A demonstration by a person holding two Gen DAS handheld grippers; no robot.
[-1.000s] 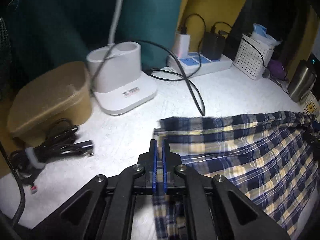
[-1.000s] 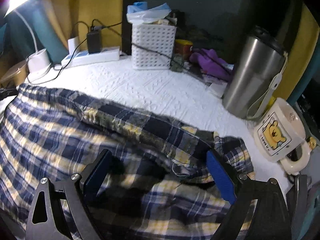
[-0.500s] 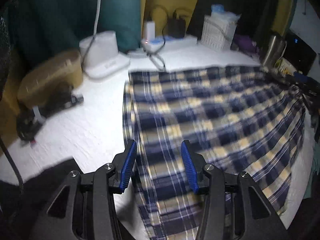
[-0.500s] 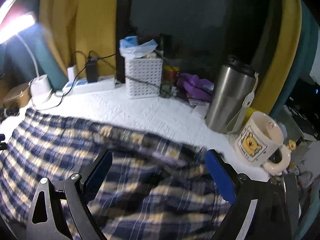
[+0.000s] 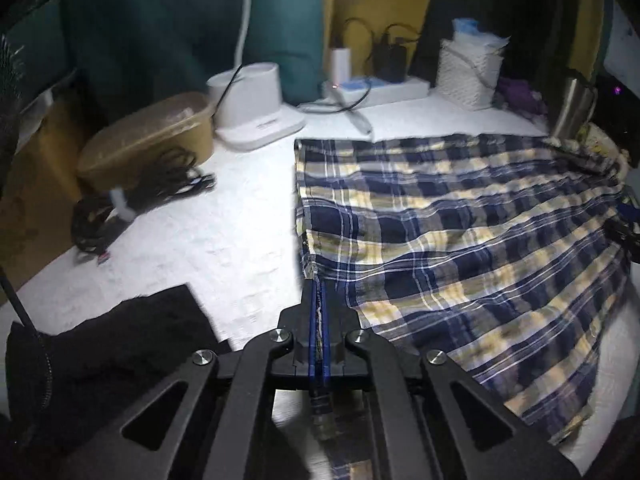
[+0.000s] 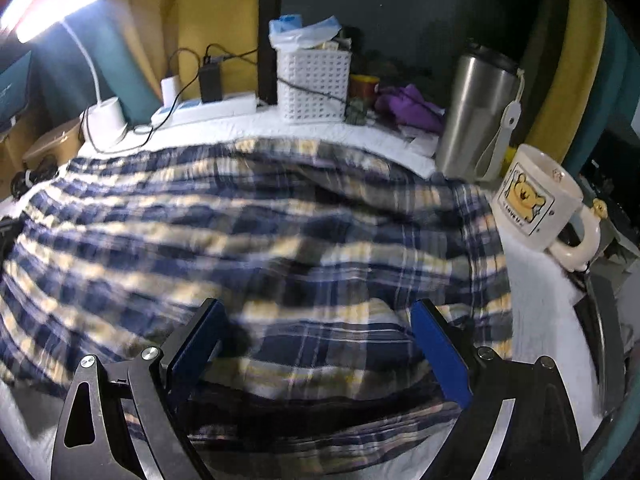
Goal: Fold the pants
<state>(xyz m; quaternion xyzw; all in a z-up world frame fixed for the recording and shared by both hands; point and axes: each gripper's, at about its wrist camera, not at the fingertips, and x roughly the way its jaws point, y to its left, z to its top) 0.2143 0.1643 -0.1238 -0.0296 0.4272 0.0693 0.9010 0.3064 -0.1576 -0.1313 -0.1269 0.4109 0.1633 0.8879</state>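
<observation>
Pants [image 5: 460, 232] lie spread across the white table [image 5: 224, 240], plaid cloth reaching toward the steel tumbler [image 6: 480, 116]. Left gripper [image 5: 319, 296] has just snapped together on the pants' edge, away from the tumbler. Right gripper [image 6: 316, 344] hangs wide apart over the fabric near the tumbler, clamping nothing.

Each hand-held gripper [image 5: 319, 312] [image 6: 316, 344] — black angular linkages, silver screws, blue pads [image 6: 438, 354].
</observation>
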